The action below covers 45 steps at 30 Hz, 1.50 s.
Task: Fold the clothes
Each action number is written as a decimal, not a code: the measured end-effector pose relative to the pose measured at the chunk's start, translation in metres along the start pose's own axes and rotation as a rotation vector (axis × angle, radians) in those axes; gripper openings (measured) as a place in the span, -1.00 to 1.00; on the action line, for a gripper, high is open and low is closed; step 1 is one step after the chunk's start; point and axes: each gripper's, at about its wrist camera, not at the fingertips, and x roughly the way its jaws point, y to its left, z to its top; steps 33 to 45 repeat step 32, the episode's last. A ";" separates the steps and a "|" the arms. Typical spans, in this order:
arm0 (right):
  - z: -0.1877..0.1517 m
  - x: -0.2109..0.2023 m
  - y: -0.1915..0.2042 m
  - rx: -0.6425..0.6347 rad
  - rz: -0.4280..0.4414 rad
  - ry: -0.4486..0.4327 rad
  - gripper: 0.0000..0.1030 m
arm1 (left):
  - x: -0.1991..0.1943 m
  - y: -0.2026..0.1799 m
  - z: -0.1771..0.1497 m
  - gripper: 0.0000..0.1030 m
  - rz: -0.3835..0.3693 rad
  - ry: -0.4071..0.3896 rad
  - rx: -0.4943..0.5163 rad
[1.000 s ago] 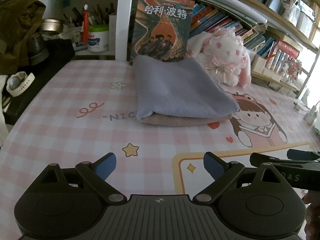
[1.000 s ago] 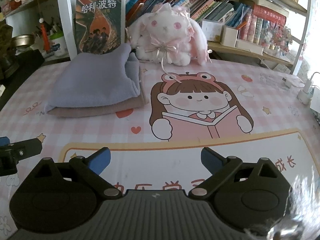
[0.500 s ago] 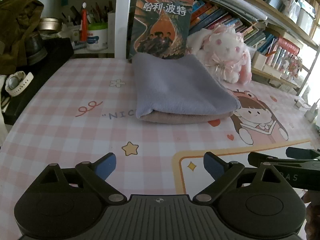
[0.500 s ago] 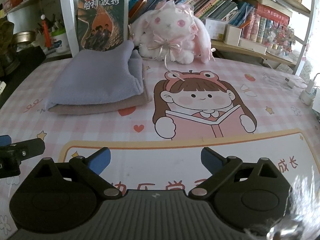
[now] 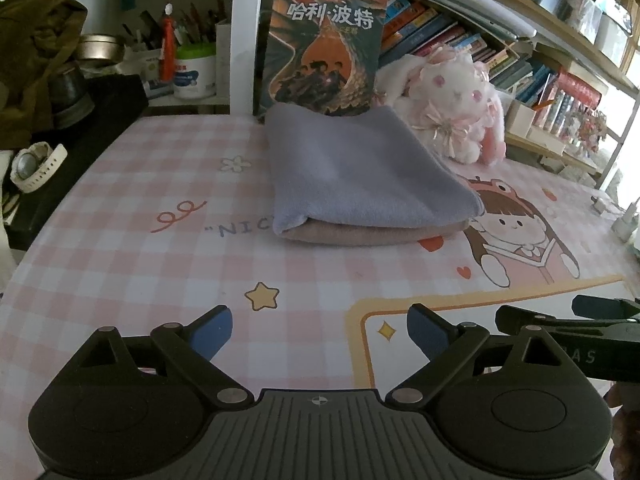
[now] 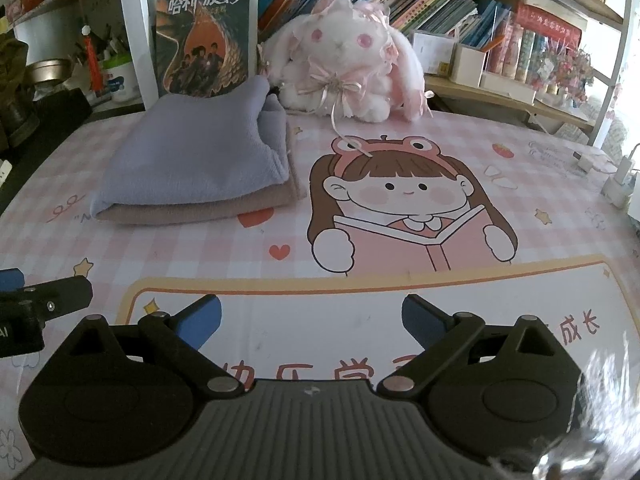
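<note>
A folded lilac-grey cloth (image 5: 356,176) lies on top of a folded beige cloth (image 5: 372,234) at the back of the pink checked desk mat (image 5: 120,264). The stack also shows in the right wrist view, lilac-grey cloth (image 6: 192,160) over beige cloth (image 6: 200,212). My left gripper (image 5: 319,330) is open and empty, low over the mat, well in front of the stack. My right gripper (image 6: 311,322) is open and empty over the mat's white panel. Each gripper's side shows at the edge of the other's view.
A book (image 5: 326,48) stands upright behind the stack. A white plush rabbit (image 6: 344,68) sits to its right. Shelves of books run along the back. A white watch (image 5: 34,166) lies on a dark object at the left. Chargers (image 6: 620,180) sit at the right edge.
Both views have shifted slightly: the stack and the plush sit a little lower and nearer in the right wrist view. Both grippers stay open and empty.
</note>
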 end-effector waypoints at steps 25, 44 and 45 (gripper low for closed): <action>-0.002 0.003 0.003 -0.005 0.005 0.019 0.90 | 0.003 0.003 -0.001 1.00 -0.018 0.009 -0.015; -0.002 0.004 0.003 -0.005 0.006 0.024 0.90 | 0.003 0.003 -0.002 1.00 0.000 0.005 -0.011; -0.002 0.004 0.003 -0.005 0.006 0.024 0.90 | 0.003 0.003 -0.002 1.00 0.000 0.005 -0.011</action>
